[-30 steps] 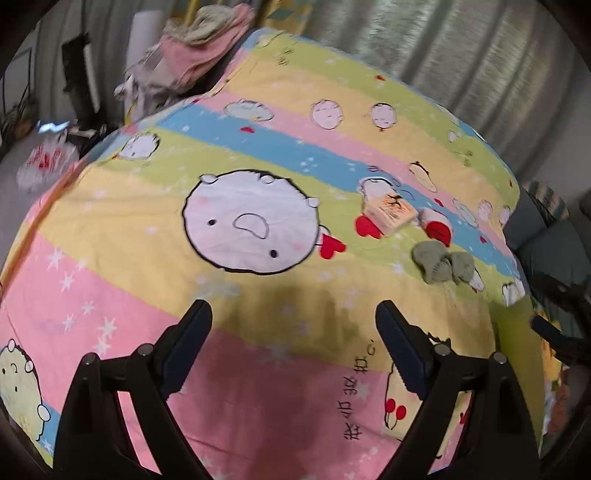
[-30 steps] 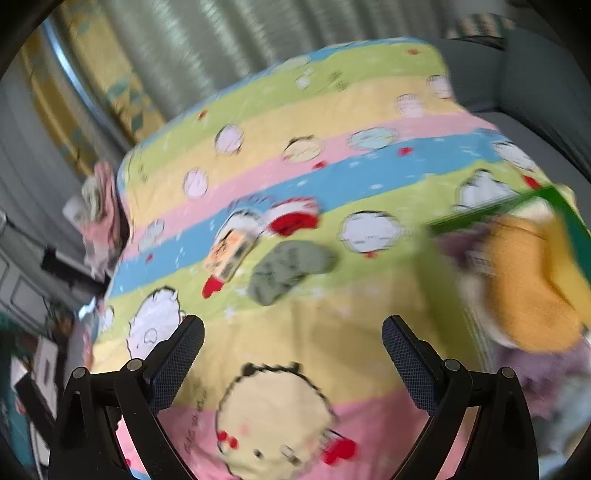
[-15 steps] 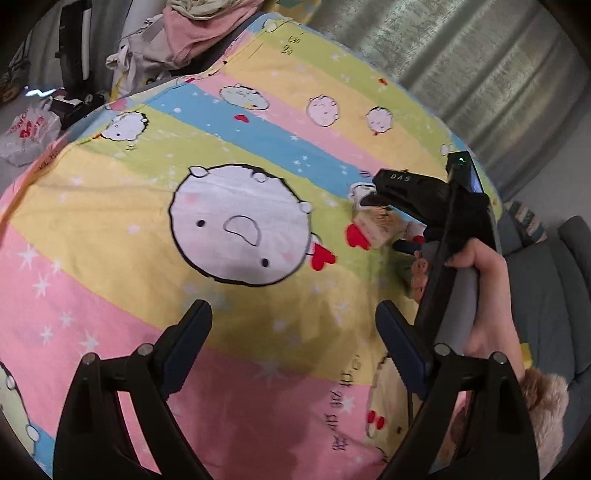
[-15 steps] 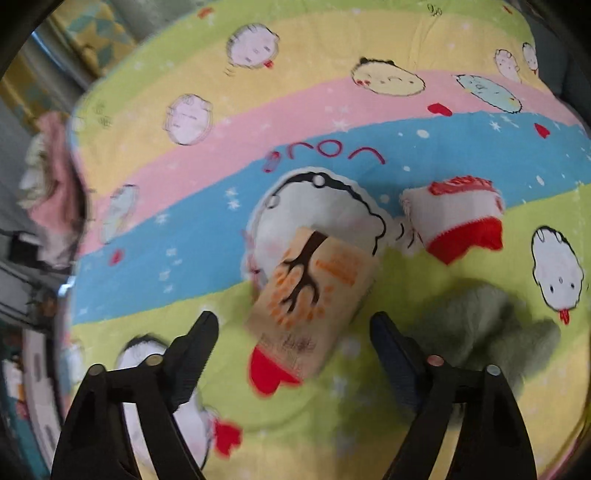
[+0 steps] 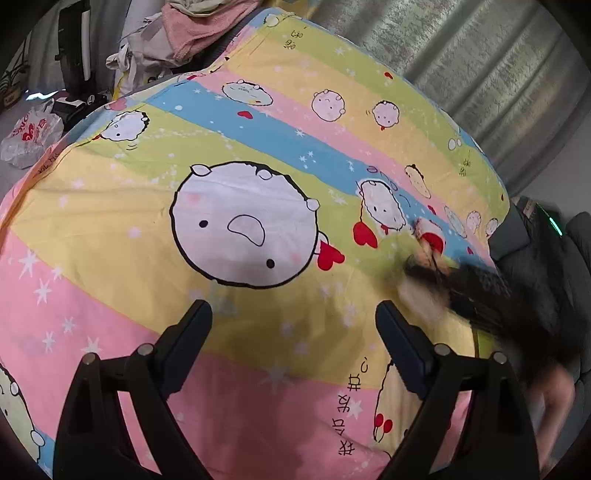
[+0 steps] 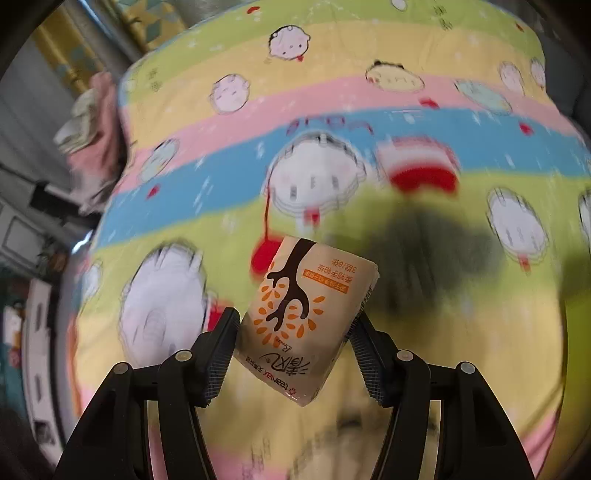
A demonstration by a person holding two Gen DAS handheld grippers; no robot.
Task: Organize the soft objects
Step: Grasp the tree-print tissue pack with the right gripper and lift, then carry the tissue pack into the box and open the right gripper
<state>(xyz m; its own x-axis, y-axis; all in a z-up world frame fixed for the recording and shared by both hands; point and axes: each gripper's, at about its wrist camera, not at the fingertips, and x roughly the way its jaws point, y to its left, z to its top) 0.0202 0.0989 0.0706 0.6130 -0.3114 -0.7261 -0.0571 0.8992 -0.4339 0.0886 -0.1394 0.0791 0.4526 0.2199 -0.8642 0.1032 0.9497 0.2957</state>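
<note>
In the left wrist view, the left hand-held gripper [image 5: 293,321] fills the bottom of the frame with its two fingers spread wide apart and nothing between them, poised over a striped cartoon bedsheet [image 5: 155,236] in pink, yellow, green and blue bands. A large round white face print [image 5: 245,229] sits at the centre of the frame. At the right edge, a dark blurred shape is the right hand-held gripper [image 5: 443,277], smeared by motion, with a pale blurred object at its tip that cannot be made out clearly. A red-and-white sock [image 5: 430,232] lies on the sheet just above it. In the upper left, a pile of pink and beige clothes [image 5: 195,26] lies beyond the bed edge, and a plastic bag [image 5: 27,136] with red print is at the left edge. In the right wrist view, the right hand-held gripper [image 6: 291,332] at the bottom centre is clamped on a tissue pack [image 6: 306,317], cream-coloured with a brown tree and orange leaves, tilted and held above the sheet [image 6: 369,92], each finger pressing one side. A dark shadow falls on the green band to the pack's right. The red-and-white sock [image 6: 421,164] lies in the upper right of centre, blurred, and the clothes pile [image 6: 96,122] is at the left edge.
</note>
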